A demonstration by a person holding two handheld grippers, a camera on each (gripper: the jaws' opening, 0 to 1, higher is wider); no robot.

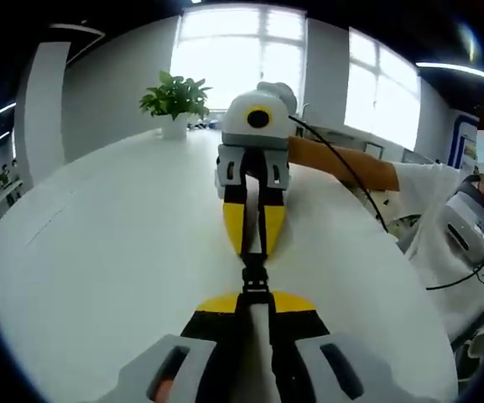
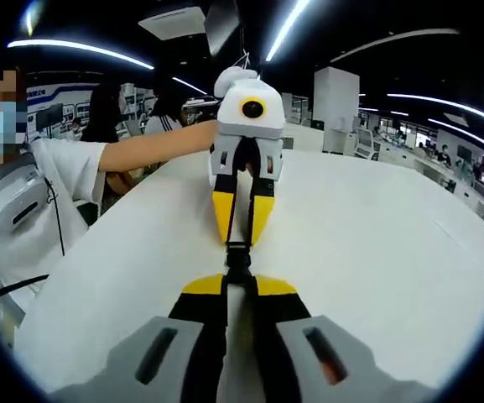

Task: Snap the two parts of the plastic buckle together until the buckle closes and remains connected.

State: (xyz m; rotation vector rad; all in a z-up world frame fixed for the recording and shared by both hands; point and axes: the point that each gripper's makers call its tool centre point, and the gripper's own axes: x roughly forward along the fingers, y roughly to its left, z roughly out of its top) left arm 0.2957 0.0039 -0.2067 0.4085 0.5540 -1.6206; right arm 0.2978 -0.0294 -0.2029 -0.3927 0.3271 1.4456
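A: White round table [image 1: 99, 252], office hall behind; potted plant [image 1: 174, 102] at the far edge, windows beyond. Item one?

B: Left gripper [image 1: 255, 295], yellow-tipped jaws drawn together, clamped on a black strap end. Item two: right gripper [image 2: 240, 282], jaws likewise drawn together on its own strap end. The two tools face each other nose to nose above the table.

A: And the buckle?

B: Black plastic buckle [image 1: 254, 274], held in the air between the two sets of tips, just above the tabletop. In the right gripper view it sits at the same midpoint [image 2: 237, 256]. Too small and dark to tell whether the halves are latched or only touching.

A: Person?

B: One, in a white shirt [image 2: 57, 180], arms extended to the tools.

A: Handling note for the step?

B: My judgement: keep both tools on one straight line, level, and press directly toward each other. Any twist would likely jam the prongs. Then ease apart slightly to confirm it holds.
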